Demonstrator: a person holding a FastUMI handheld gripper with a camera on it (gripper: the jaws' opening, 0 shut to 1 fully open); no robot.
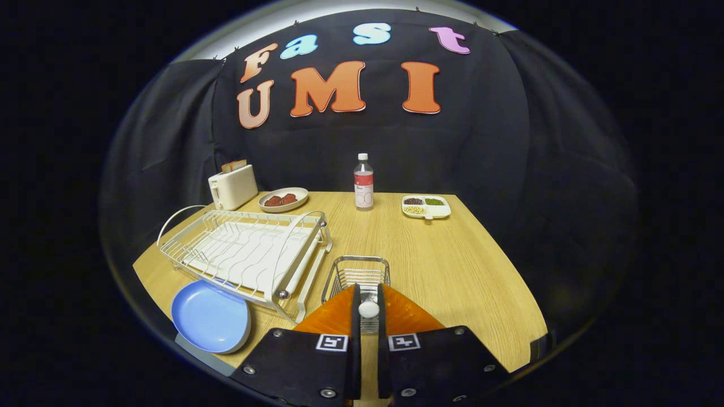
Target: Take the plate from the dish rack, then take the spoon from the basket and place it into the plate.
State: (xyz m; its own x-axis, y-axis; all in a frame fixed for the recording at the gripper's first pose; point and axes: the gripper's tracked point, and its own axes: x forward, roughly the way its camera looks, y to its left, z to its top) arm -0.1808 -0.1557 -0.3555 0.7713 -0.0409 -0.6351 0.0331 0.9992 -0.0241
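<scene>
A blue plate (210,316) lies flat on the wooden table (452,265), at the near corner of the white wire dish rack (243,251) and left of my fingers. The rack holds no dishes. A small wire basket (356,274) stands just ahead of my fingertips, partly hidden by them. My gripper (369,289) is over the basket's near side, and its orange fingers (334,314) are closed to a narrow gap. Both press on the round white end of the spoon (369,309). The rest of the spoon is hidden between the fingers.
At the back of the table stand a white toaster (232,186), a bowl of reddish-brown food (283,199), a clear bottle with a red label (363,182) and a divided white dish of beans (426,206). Bare tabletop stretches to the right of the basket.
</scene>
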